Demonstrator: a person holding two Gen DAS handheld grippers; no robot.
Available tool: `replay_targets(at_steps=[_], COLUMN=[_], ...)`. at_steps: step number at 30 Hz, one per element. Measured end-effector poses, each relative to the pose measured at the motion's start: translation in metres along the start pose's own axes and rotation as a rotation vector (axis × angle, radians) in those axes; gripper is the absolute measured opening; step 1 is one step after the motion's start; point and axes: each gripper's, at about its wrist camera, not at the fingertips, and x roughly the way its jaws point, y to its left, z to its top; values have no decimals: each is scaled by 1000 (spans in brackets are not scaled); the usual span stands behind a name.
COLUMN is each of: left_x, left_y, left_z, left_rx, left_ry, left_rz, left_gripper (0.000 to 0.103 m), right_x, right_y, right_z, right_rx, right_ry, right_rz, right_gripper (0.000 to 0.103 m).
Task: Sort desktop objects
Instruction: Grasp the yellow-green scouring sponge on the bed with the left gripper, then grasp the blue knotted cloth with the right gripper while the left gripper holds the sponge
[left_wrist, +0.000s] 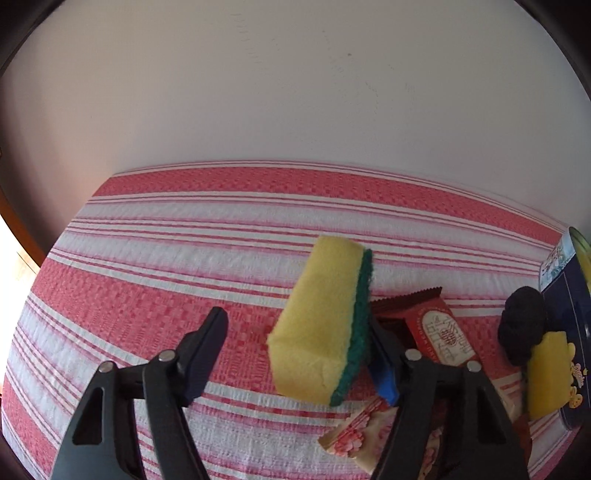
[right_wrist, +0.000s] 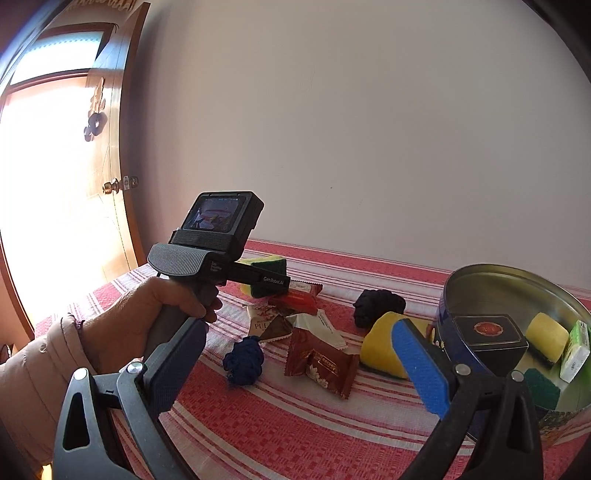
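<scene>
a plain pale wall (right_wrist: 369, 129) fills the upper part of both views, above a table under a red and white striped cloth (left_wrist: 147, 258); a wooden door (right_wrist: 110, 166) stands at the left of the right wrist view.

in the left wrist view the left gripper (left_wrist: 295, 336) has its jaws spread wide, and a yellow sponge with a green scouring side (left_wrist: 325, 325) sits tilted just right of centre, its green face against the right finger and well apart from the left one. whether it rests on the cloth cannot be told. a red snack packet (left_wrist: 439, 328) lies behind that finger, and a black yarn ball (left_wrist: 521, 325) is at the right edge.

in the right wrist view the right gripper (right_wrist: 295, 362) hangs over the cloth with jaws spread, holding nothing. at centre lie brown snack packets (right_wrist: 321, 362) and a dark blue yarn ball (right_wrist: 243, 362). a second yellow sponge (right_wrist: 384, 350) leans beside a round tin (right_wrist: 461, 280) at the right, which holds a black box (right_wrist: 487, 332), a third sponge (right_wrist: 546, 336) and a small green carton (right_wrist: 576, 350).
</scene>
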Motion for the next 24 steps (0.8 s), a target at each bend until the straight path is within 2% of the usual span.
replay_targets(at_steps=[3,4,5,8,10,11,13,15,17,18,20,24], left_x=[0,0,-1,-4,-16,-24,-40,-55,-66,-68,-71,-77], left_y=[0,0,0,5,10,12,12,15,22,25,32,34], left_z=[-1,0,-1,-1,-3,-4,-7,-11,-13,-13,-13,-15], left_rx=[-19,-27,-36,-68,-94,-89,-56,-47,-78,-99,-130,-127], left_ry=[3,-1,-6,-32,-93,-132,-204,-263,-291,-297,-303,-315], left_rz=[-78,-109,-129,-101,-88,-68,18,64,56,53,55,124], left_gripper=[45,31,29,26,26,26,26,26,26,26,26,26], right_x=[2,3,4,5,6,6,8,12,21,29,45,73], right_y=[-1,-2,-3,-5,-5,-5,-3,4,12,16,25,45], right_z=[0,0,0,-1,-1,-1,-1,-1,-1,-1,-2,-3], right_rx=[7,11,14,24,25,24,11,-26,-76,-93,-111,-173], right_ry=[16,20,24,31,35,36,47,71,118,157,225,283], right_rz=[4,5,8,11,18,23,45,78,91,118,181,137], right_gripper=[102,102,102,102,102,102,102,93,65,60,56,56])
